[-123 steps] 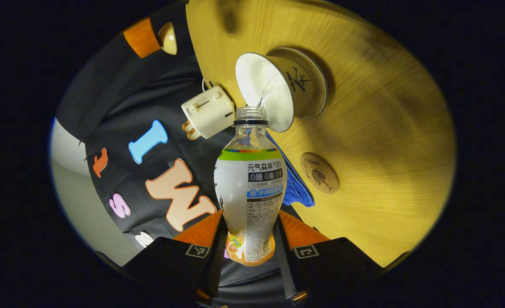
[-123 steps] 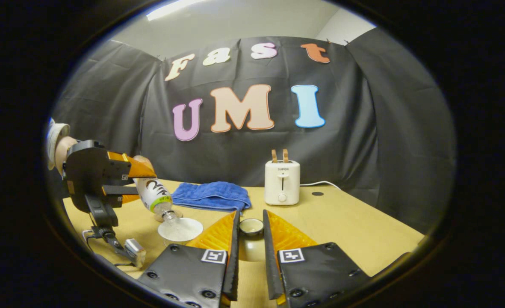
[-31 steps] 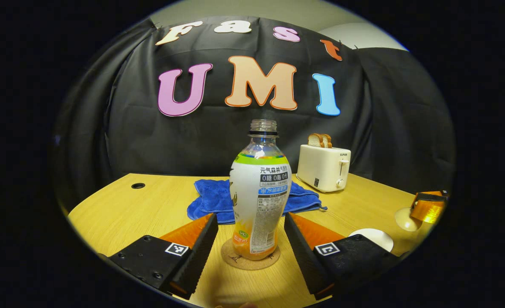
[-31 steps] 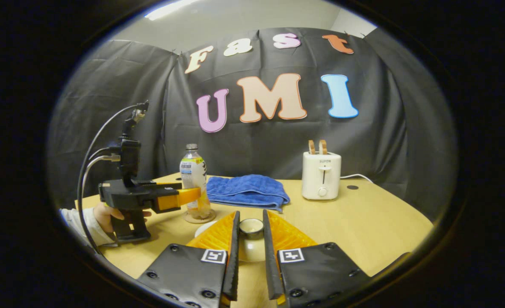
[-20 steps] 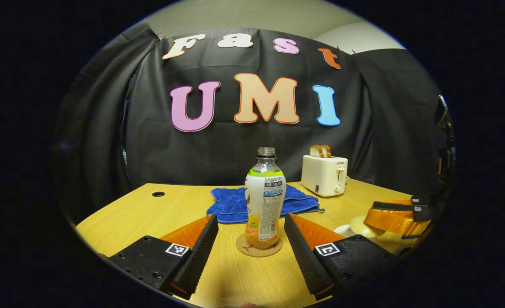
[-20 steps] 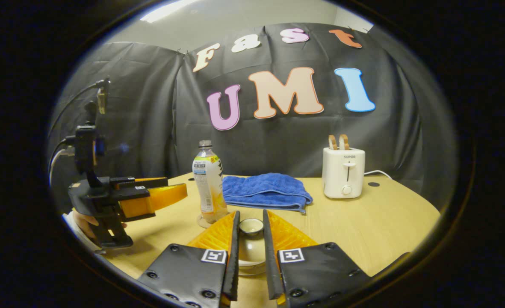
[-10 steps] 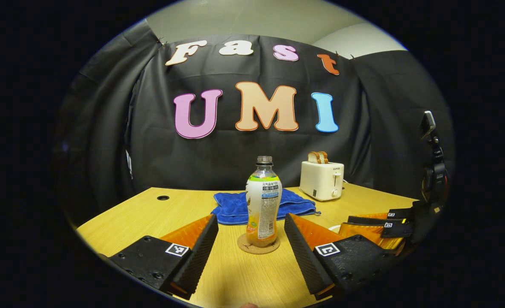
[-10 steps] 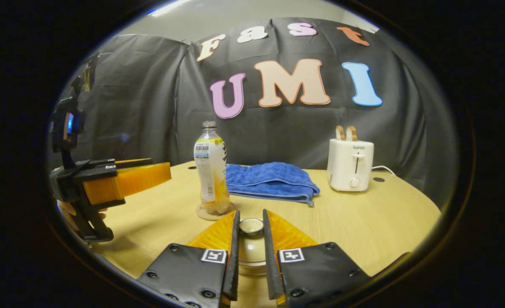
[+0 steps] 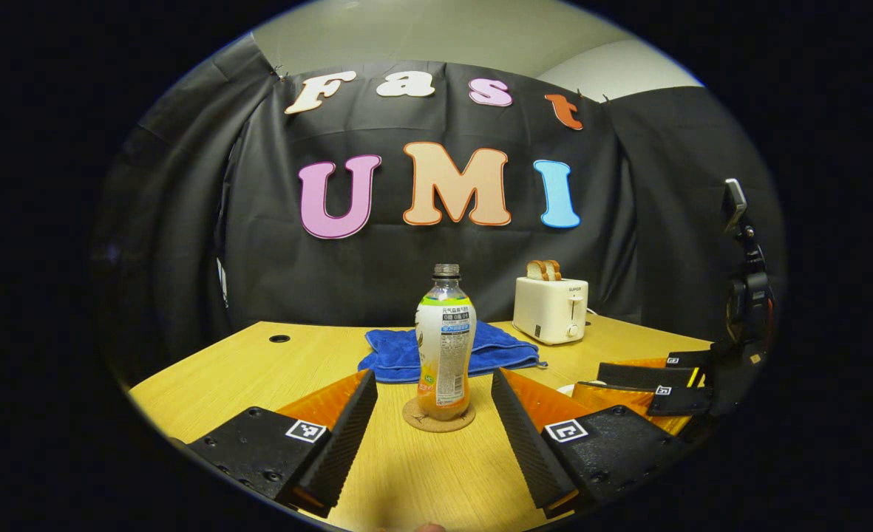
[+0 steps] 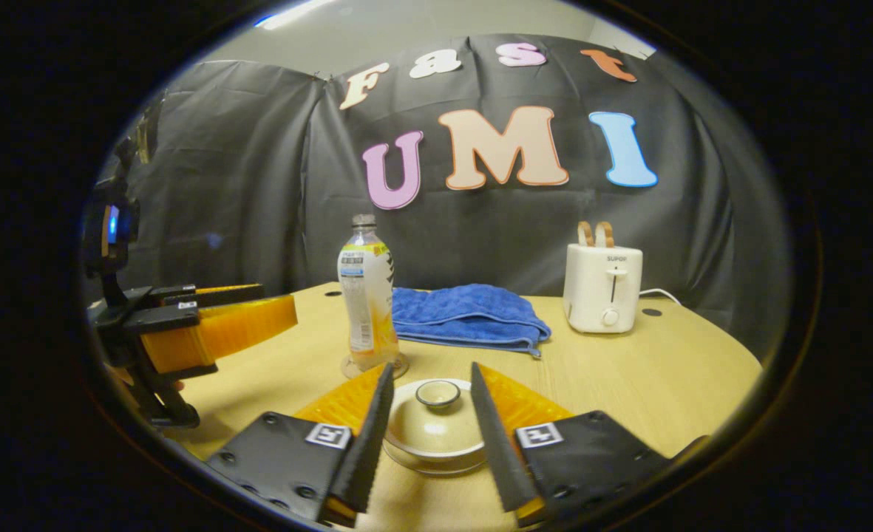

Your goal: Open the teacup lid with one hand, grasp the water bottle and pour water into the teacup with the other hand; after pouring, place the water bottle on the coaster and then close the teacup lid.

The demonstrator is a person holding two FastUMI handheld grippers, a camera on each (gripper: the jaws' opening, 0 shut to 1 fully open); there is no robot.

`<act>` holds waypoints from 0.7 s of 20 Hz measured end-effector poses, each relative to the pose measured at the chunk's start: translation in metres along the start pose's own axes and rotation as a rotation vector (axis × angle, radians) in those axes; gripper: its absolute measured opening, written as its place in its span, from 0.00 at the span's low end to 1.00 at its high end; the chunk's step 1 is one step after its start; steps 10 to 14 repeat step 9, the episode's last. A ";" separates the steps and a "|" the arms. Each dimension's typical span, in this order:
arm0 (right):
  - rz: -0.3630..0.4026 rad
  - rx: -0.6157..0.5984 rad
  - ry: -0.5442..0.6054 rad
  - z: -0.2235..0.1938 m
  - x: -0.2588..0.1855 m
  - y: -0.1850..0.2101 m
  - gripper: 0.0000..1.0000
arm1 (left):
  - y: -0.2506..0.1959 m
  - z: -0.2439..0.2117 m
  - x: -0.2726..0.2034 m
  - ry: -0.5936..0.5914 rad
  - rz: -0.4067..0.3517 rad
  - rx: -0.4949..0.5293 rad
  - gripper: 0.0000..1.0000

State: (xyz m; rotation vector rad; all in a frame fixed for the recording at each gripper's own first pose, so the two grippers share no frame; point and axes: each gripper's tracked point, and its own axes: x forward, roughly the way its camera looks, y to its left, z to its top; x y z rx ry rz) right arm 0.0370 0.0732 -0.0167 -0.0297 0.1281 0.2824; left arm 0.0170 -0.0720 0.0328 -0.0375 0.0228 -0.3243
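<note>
The water bottle point(image 9: 445, 347) stands upright and uncapped on the round cork coaster point(image 9: 438, 416). My left gripper point(image 9: 434, 384) is open just short of it, touching nothing. In the right gripper view the pale lid point(image 10: 436, 421) with its ring knob rests on the teacup point(image 10: 436, 464), low between my fingers. My right gripper point(image 10: 432, 371) is open, its jaws standing clear on either side of the lid. That view has the bottle point(image 10: 366, 303) on its coaster point(image 10: 401, 364) behind the cup and the left gripper point(image 10: 218, 325) to the left. The right gripper point(image 9: 665, 384) sits low at the right of the left gripper view.
A folded blue towel point(image 10: 467, 314) lies behind the cup and bottle on the wooden table point(image 10: 665, 369). A white toaster point(image 10: 603, 288) holding toast stands at the back right, its cord running off behind. The towel point(image 9: 406, 351) and toaster point(image 9: 551, 310) also sit behind the bottle.
My right gripper has opened and let go of the lid, which now sits on the teacup. My left gripper has drawn back a little from the bottle.
</note>
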 end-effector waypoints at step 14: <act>-0.140 -0.018 -0.060 0.007 -0.034 -0.023 1.00 | -0.012 0.006 -0.023 -0.061 0.061 0.073 0.92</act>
